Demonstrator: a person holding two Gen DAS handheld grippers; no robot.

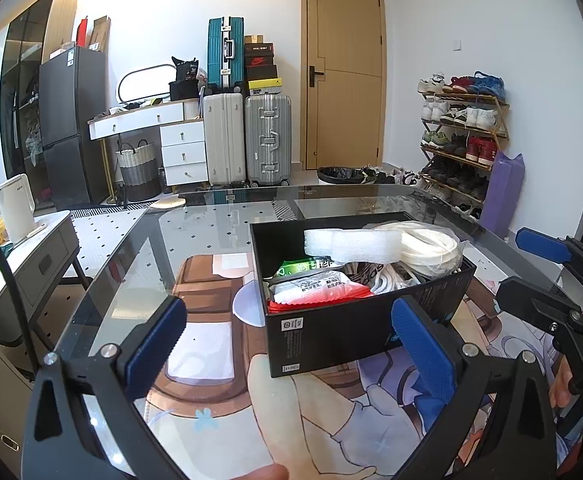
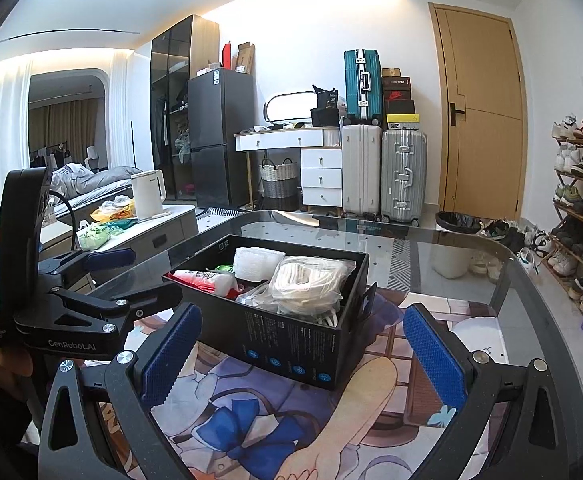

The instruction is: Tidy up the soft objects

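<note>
A black open box stands on the printed mat on the glass table; it also shows in the right wrist view. Inside lie a white foam piece, a bag of white coiled cord, a green packet and a red-and-white packet. The foam, the cord bag and the red-and-white packet show in the right wrist view too. My left gripper is open and empty just before the box. My right gripper is open and empty before the box's near corner.
The glass table's far edge is rounded. A side table with a white kettle stands left. Suitcases, a white drawer unit, a door and a shoe rack line the far wall. A bin stands behind the table.
</note>
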